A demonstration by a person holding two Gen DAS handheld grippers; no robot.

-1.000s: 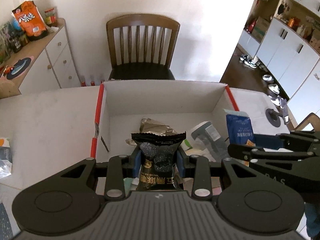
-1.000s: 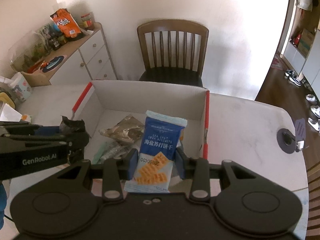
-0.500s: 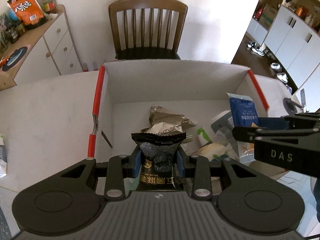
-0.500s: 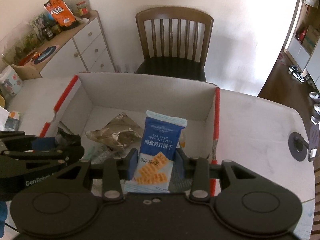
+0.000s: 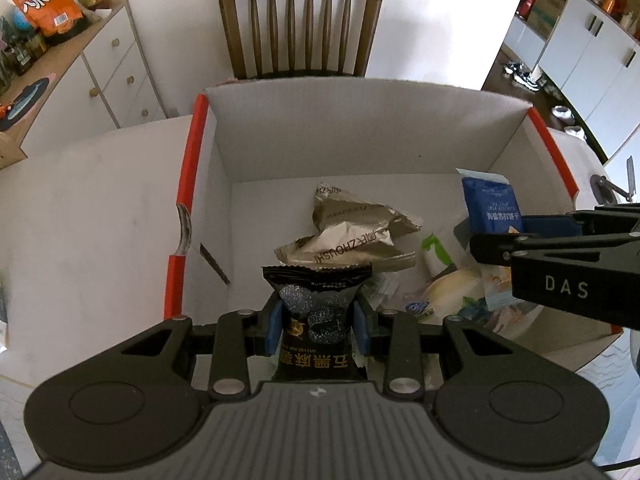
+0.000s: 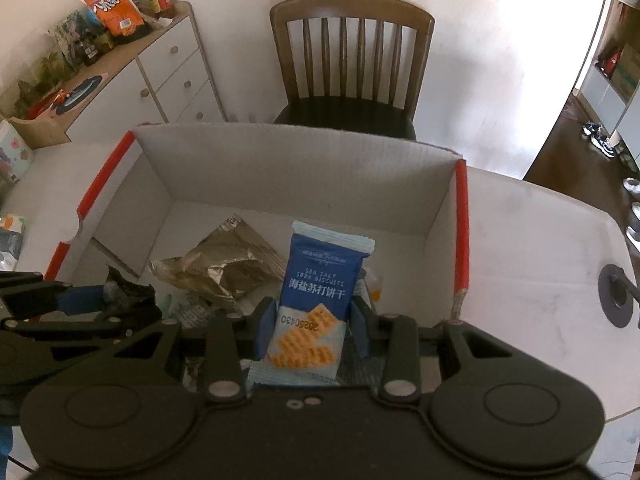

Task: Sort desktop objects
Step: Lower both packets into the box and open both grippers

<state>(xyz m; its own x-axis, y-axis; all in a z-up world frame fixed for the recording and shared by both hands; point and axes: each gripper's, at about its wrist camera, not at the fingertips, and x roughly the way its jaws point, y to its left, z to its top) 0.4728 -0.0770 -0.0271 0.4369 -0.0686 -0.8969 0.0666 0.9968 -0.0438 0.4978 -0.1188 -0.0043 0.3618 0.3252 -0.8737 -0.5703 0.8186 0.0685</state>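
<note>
My left gripper (image 5: pixel 318 326) is shut on a black snack packet (image 5: pixel 316 316) and holds it upright over the near part of the white cardboard box (image 5: pixel 360 128) with red edges. My right gripper (image 6: pixel 312 326) is shut on a blue soda biscuit packet (image 6: pixel 320 292), also held over the box (image 6: pixel 296 160). In the left wrist view the right gripper and the blue packet (image 5: pixel 490 204) show at the right. In the right wrist view the left gripper with the black packet (image 6: pixel 124 288) shows at the left. Crumpled gold wrappers (image 5: pixel 352 232) lie on the box floor.
More packets (image 5: pixel 440 280) lie in the box's right part. A wooden chair (image 5: pixel 300 28) stands behind the white table (image 5: pixel 92 208). A white drawer cabinet (image 6: pixel 160 76) with an orange snack bag (image 6: pixel 112 4) is at the back left. A round dark fitting (image 6: pixel 618 300) sits on the table's right.
Both grippers have moved forward and over the box, each still holding its packet. The box now fills more of both views.
</note>
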